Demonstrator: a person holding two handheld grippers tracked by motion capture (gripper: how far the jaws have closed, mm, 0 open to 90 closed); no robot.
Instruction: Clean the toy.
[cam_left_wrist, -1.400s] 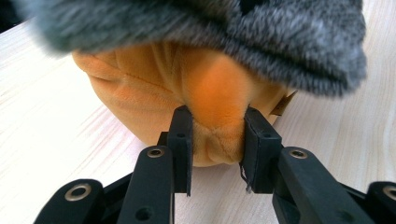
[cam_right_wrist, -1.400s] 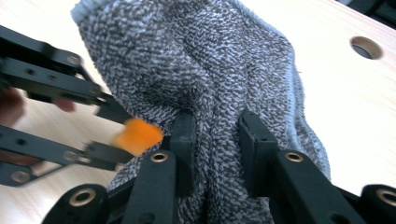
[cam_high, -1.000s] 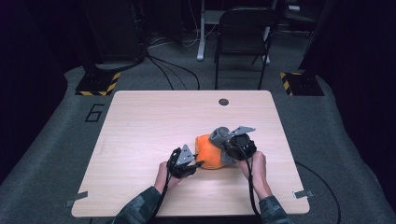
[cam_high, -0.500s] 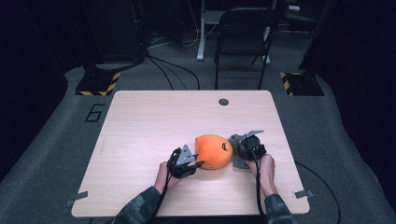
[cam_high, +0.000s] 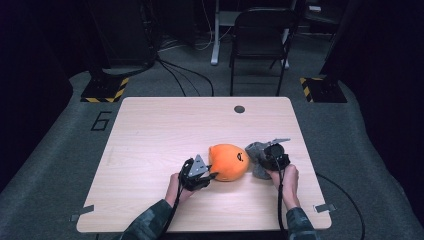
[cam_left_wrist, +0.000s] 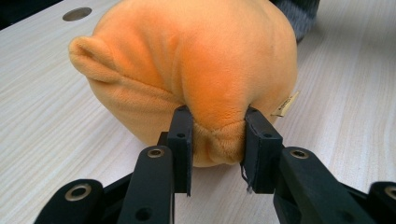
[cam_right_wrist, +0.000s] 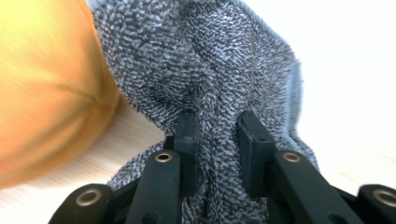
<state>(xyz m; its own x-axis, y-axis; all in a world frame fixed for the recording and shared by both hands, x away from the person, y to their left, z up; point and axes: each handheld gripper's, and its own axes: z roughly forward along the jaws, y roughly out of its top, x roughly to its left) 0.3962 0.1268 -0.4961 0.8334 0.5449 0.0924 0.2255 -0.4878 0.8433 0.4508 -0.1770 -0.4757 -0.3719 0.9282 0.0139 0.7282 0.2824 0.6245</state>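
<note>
Orange plush toy (cam_left_wrist: 196, 70) bears an unreadable tan tag (cam_left_wrist: 286, 103).

- High view: fixed above the near edge of the table (cam_high: 150, 130), facing forward and down; distant, taking in the whole top, floor and chair (cam_high: 257, 35) beyond
- Left gripper view: low over the table, looking along its jaws, very near the orange plush (cam_left_wrist: 196, 70)
- Right gripper view: very near the grey cloth (cam_right_wrist: 210, 74)
- Shared: plush (cam_right_wrist: 42, 88) and cloth (cam_high: 256, 152) appear in all three
</note>
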